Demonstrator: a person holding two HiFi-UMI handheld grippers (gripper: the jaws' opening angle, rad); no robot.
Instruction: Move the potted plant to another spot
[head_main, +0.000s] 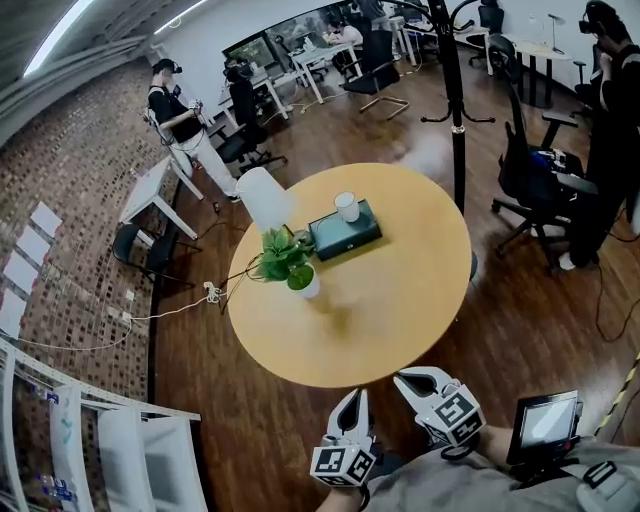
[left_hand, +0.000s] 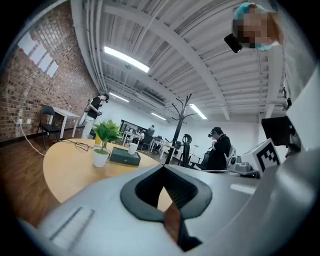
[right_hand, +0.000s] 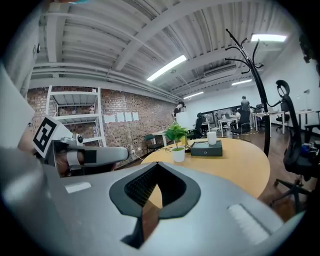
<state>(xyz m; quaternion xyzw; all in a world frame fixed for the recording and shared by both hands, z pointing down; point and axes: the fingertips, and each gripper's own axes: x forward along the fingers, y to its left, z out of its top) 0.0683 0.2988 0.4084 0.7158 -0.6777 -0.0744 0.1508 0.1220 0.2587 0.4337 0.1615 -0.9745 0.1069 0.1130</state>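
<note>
The potted plant, green leaves in a small white pot, stands on the left part of the round wooden table. It also shows in the left gripper view, where the plant is far ahead to the left, and in the right gripper view, where the plant is ahead near the middle. My left gripper and right gripper hover side by side just off the table's near edge, well short of the plant. Both have their jaws shut with nothing between them, as the left gripper and right gripper show in their own views.
A dark green box with a white cup on it sits right of the plant. A cable trails off the table's left side. A white chair, a coat stand, office chairs and people surround the table.
</note>
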